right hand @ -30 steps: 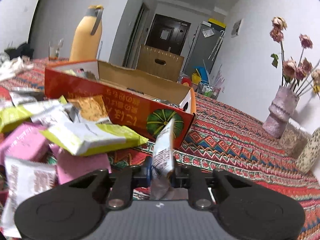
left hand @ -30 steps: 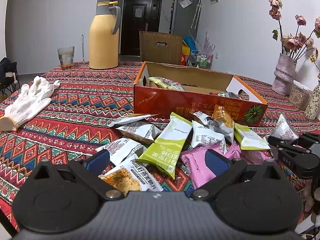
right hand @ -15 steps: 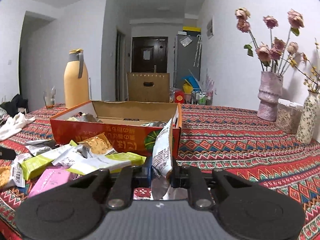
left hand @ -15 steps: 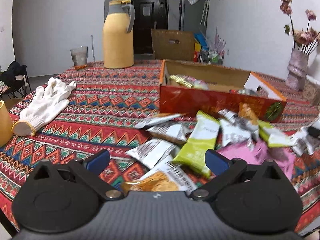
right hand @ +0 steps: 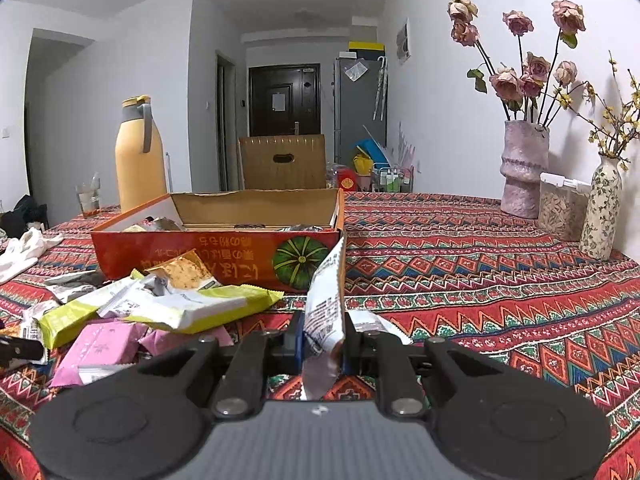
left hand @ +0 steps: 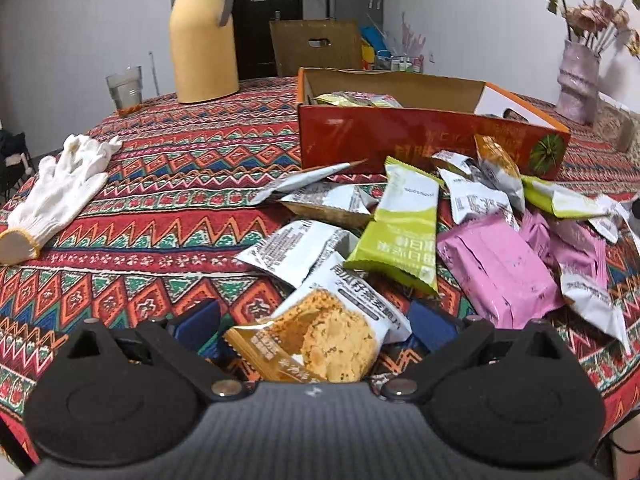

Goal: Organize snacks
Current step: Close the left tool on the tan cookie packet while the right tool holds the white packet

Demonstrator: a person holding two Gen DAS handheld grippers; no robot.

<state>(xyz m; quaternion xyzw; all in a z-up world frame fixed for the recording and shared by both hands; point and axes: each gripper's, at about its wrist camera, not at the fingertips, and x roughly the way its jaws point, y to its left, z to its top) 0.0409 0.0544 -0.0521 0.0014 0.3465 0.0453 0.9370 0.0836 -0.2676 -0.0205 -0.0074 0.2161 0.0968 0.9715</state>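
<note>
Loose snack packets lie heaped on the patterned tablecloth in front of an open orange cardboard box (left hand: 420, 140) that holds several packets. My left gripper (left hand: 316, 326) is open, low over the near end of the heap, its blue pads either side of a white and gold cracker packet (left hand: 320, 336) without pressing it. A lime green packet (left hand: 404, 232) and pink packets (left hand: 496, 268) lie just beyond. My right gripper (right hand: 323, 340) is shut on a white printed packet (right hand: 326, 304) held upright, to the right of the heap and in front of the box (right hand: 216, 248).
A yellow thermos jug (left hand: 202, 36) and a glass (left hand: 125, 86) stand at the back left. White gloves (left hand: 60, 184) lie at the left. Two vases with flowers (right hand: 524, 172) and a clear jar (right hand: 562, 208) stand at the right by the wall.
My left gripper has come down and closer to the heap, so the cracker packet now sits between its open pads. The right gripper rolled level and drew back, still holding its packet.
</note>
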